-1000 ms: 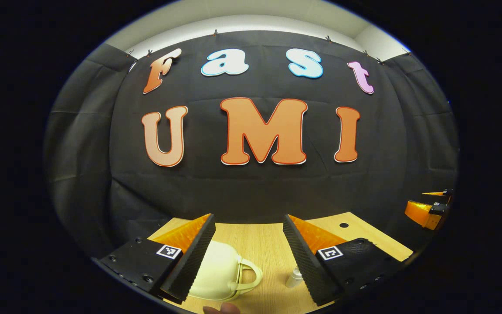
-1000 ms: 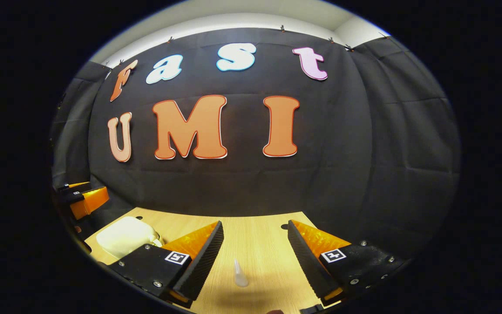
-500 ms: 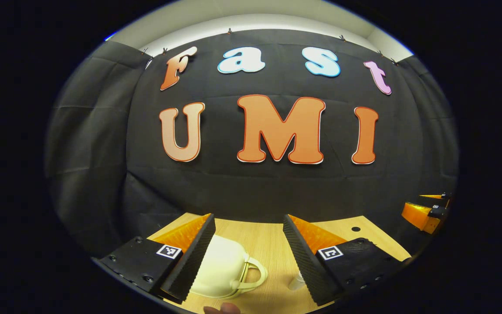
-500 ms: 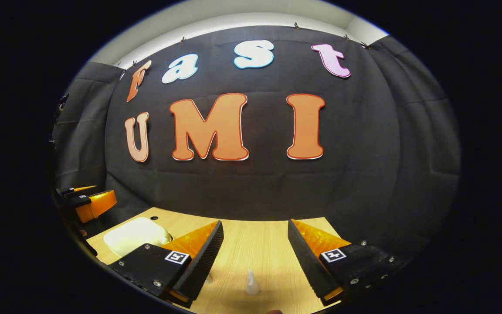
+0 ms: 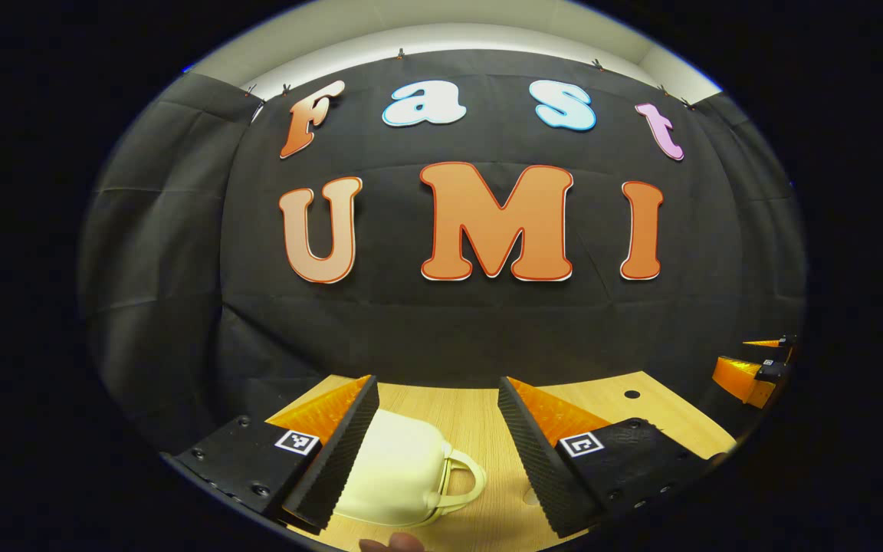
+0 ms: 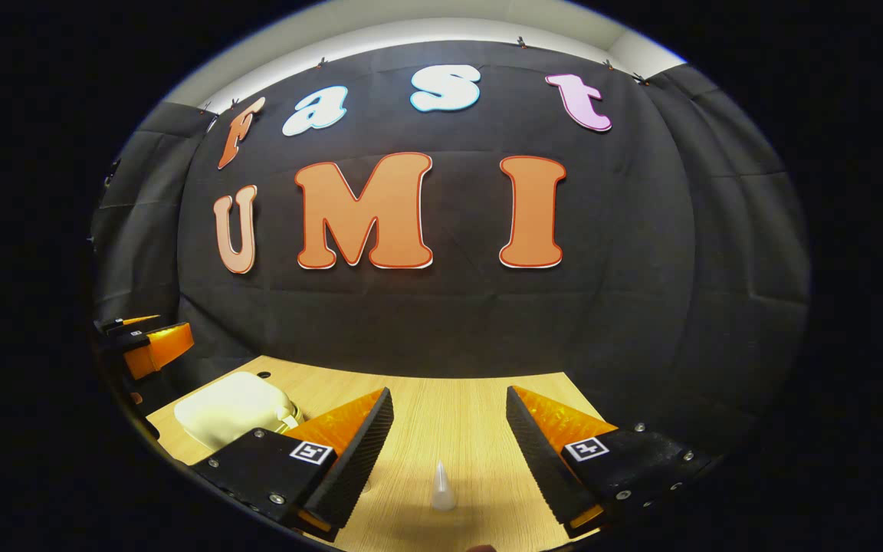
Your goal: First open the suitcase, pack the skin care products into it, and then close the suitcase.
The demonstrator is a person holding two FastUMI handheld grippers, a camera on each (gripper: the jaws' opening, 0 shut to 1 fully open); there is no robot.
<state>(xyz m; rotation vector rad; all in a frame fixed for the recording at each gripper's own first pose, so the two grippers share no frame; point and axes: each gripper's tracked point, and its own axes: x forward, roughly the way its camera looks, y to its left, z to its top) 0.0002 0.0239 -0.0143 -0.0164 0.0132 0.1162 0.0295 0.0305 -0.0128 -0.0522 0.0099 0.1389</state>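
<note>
A small cream suitcase (image 5: pixel 399 475) with a loop handle lies closed on the wooden table (image 5: pixel 472 418), partly behind my left finger. My left gripper (image 5: pixel 438 399) hangs open above it, with nothing between its fingers. In the right gripper view the same suitcase (image 6: pixel 231 402) sits at the far left. A pale skin care bottle with a pointed cap (image 6: pixel 442 486) stands upright on the table (image 6: pixel 449 399), low between the fingers of my right gripper (image 6: pixel 449 406), which is open and not touching it.
The right gripper (image 5: pixel 752 372) shows at the far right of the left gripper view, and the left gripper (image 6: pixel 146 345) at the far left of the right gripper view. A fingertip (image 5: pixel 392 543) pokes in at the bottom edge. The black cloth wall closes the table's far side.
Both views shifted slightly. The suitcase shows more fully between my left fingers, and the bottle that stood by my left gripper's right finger has slipped behind it. The pointed bottle drifted right in the right view.
</note>
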